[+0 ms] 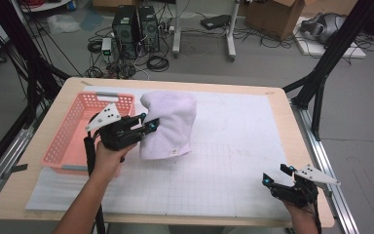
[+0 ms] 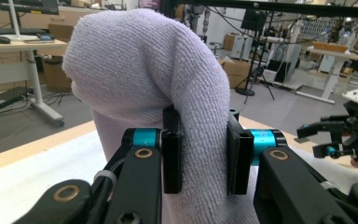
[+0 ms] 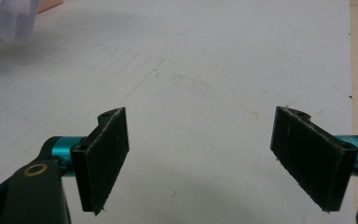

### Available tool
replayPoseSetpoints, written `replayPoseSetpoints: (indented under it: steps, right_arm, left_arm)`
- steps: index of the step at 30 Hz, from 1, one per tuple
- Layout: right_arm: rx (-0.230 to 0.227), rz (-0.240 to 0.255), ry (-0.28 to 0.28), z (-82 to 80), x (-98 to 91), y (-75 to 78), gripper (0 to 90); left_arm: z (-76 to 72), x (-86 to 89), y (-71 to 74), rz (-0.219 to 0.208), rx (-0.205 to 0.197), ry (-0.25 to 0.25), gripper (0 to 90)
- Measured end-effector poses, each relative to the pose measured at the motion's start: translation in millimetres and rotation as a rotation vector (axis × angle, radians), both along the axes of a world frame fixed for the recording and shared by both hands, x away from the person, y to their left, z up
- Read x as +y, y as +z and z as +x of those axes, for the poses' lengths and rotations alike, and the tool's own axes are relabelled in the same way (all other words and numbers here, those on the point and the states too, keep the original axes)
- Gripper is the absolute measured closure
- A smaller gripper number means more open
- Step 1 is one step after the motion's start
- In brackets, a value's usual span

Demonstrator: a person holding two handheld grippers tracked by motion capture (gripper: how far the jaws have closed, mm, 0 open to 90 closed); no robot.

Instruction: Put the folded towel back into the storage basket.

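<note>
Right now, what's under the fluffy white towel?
The towel hangs from the left gripper over the white grid mat, beside the pink basket. The mat directly beneath is covered.

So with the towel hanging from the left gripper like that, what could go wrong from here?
The left gripper pinches just one bunched fold of the white towel, so the cloth might slip out. The towel hangs beside the pink basket and its loose lower edge could catch on the rim or drag across the mat. The right gripper is open and well away, so it gives no support.
</note>
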State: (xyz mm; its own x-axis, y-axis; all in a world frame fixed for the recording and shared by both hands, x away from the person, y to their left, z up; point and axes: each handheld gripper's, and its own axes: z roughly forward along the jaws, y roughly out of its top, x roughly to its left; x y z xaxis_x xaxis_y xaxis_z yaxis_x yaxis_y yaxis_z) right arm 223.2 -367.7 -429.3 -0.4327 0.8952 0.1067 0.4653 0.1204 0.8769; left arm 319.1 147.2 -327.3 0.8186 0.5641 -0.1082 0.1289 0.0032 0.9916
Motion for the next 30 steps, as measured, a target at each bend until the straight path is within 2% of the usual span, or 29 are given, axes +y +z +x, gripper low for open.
replayPoseSetpoints:
  steps: [5, 11, 16, 22, 30]
  right_arm:
    - [-0.016, 0.020, -0.007, 2.2, -2.8, 2.0, 18.2]
    - [-0.011, 0.014, -0.007, 0.8, -3.2, 1.9, 18.3]
    - [-0.012, 0.009, -0.006, 0.4, -2.1, 2.7, 18.3]
    - [-0.010, 0.005, 0.006, 2.4, 1.2, 2.0, 18.3]
    - [-0.015, 0.001, 0.002, 2.6, 1.4, 2.3, 18.3]
  left_arm:
    - [7.1, 6.8, 10.8, -0.004, -0.016, 0.002, 72.7]
    - [10.4, 19.7, 19.7, 0.002, -0.043, 0.014, 72.6]
    - [11.6, 38.6, 25.0, -0.017, -0.043, 0.038, 72.6]
    - [9.9, 64.8, 34.7, -0.018, -0.055, 0.068, 72.6]
    - [10.8, 91.5, 35.6, -0.049, -0.054, 0.095, 72.5]
